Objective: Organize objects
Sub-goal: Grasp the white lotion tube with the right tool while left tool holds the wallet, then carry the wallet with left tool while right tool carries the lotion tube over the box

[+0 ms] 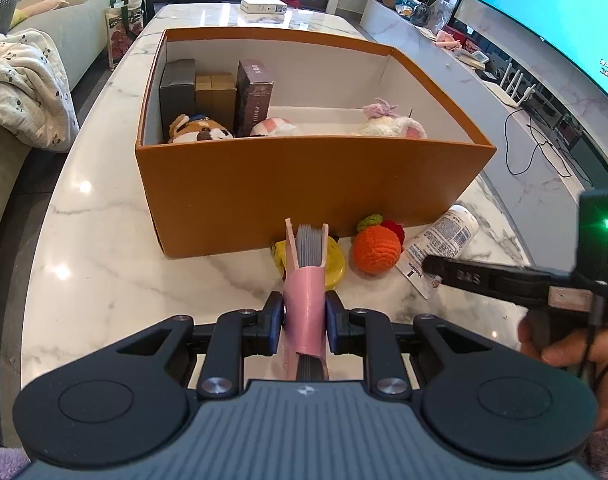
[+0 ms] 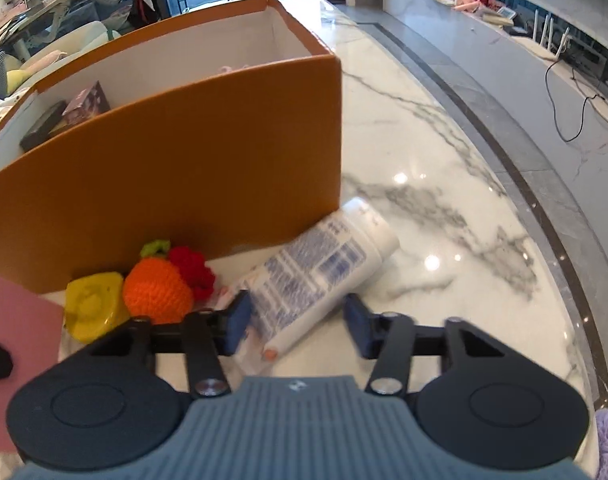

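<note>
My left gripper (image 1: 305, 318) is shut on a pink card holder (image 1: 305, 292) with grey cards in it, held in front of the orange box (image 1: 304, 184). The box holds dark and gold cartons (image 1: 216, 92) and plush toys (image 1: 200, 130). My right gripper (image 2: 298, 326) is open, its jaws on either side of the lower end of a white lotion tube (image 2: 315, 268) lying on the marble table (image 2: 443, 184). A crocheted orange (image 2: 158, 296), a red crochet piece (image 2: 192, 268) and a yellow toy (image 2: 92, 308) lie by the box's front wall.
The right gripper shows in the left wrist view (image 1: 503, 280) over the tube (image 1: 439, 248). A small white box (image 1: 262, 6) sits at the table's far end. A sofa with a blanket (image 1: 20, 80) is on the left, a TV (image 1: 563, 12) and a cabinet on the right.
</note>
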`<state>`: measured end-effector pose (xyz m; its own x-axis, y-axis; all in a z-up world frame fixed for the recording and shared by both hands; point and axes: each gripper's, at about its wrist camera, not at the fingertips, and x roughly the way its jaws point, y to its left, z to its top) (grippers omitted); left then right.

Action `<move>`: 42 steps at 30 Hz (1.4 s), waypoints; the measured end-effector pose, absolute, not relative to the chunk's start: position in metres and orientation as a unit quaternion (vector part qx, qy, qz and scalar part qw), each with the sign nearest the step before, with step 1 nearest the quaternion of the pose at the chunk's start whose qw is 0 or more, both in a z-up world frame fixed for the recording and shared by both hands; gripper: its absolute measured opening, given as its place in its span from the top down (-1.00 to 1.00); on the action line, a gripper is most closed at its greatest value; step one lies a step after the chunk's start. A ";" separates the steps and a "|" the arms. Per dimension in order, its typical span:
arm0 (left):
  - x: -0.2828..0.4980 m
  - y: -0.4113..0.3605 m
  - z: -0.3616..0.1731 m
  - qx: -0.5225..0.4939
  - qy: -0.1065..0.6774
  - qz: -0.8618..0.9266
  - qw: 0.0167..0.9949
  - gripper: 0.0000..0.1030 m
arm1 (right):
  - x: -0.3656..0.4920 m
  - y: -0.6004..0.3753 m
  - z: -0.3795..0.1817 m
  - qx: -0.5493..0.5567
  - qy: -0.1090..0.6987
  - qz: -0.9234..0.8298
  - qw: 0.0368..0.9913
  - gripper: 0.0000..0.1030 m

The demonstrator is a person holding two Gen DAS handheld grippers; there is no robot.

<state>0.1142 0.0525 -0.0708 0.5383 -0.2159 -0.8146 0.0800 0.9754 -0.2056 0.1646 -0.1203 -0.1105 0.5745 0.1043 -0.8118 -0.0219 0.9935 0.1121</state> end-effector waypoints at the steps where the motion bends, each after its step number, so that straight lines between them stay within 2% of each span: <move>1: 0.114 0.053 -0.071 -0.073 0.473 -0.084 0.874 0.52 | 0.162 -0.124 -0.110 0.050 0.462 0.044 0.884 0.42; 4: 0.112 0.053 -0.071 -0.074 0.471 -0.085 0.875 0.52 | 0.152 -0.132 -0.108 0.060 0.476 0.041 0.876 0.73; 6: 0.112 0.053 -0.070 -0.078 0.469 -0.086 0.876 0.52 | 0.148 -0.139 -0.106 0.082 0.485 0.045 0.869 0.73; 8: 0.113 0.052 -0.070 -0.080 0.467 -0.084 0.877 0.52 | 0.147 -0.150 -0.102 0.121 0.479 0.034 0.869 0.55; 9: 0.114 0.051 -0.070 -0.079 0.467 -0.083 0.877 0.52 | 0.148 -0.156 -0.099 0.139 0.472 0.018 0.871 0.16; 10: 0.114 0.049 -0.070 -0.079 0.467 -0.083 0.877 0.52 | 0.150 -0.155 -0.098 0.146 0.462 0.005 0.875 -0.05; 15: 0.118 0.045 -0.069 -0.080 0.469 -0.092 0.875 0.52 | 0.178 -0.157 -0.101 0.170 0.465 -0.049 0.868 -0.06; 16: 0.118 0.045 -0.069 -0.080 0.469 -0.093 0.875 0.52 | 0.184 -0.154 -0.104 0.175 0.468 -0.061 0.864 -0.13; 18: 0.120 0.045 -0.067 -0.080 0.469 -0.093 0.875 0.52 | 0.193 -0.150 -0.108 0.181 0.462 -0.066 0.866 -0.15; 24: 0.126 0.044 -0.066 -0.078 0.469 -0.092 0.875 0.52 | 0.200 -0.115 -0.113 0.102 0.455 -0.096 0.879 -0.27; 34: 0.124 0.044 -0.070 -0.082 0.469 -0.095 0.874 0.52 | 0.160 -0.113 -0.111 0.047 0.469 0.000 0.882 -0.07; 42: 0.112 0.041 -0.064 -0.090 0.463 -0.102 0.876 0.52 | 0.117 -0.123 -0.100 0.077 0.479 0.073 0.871 0.03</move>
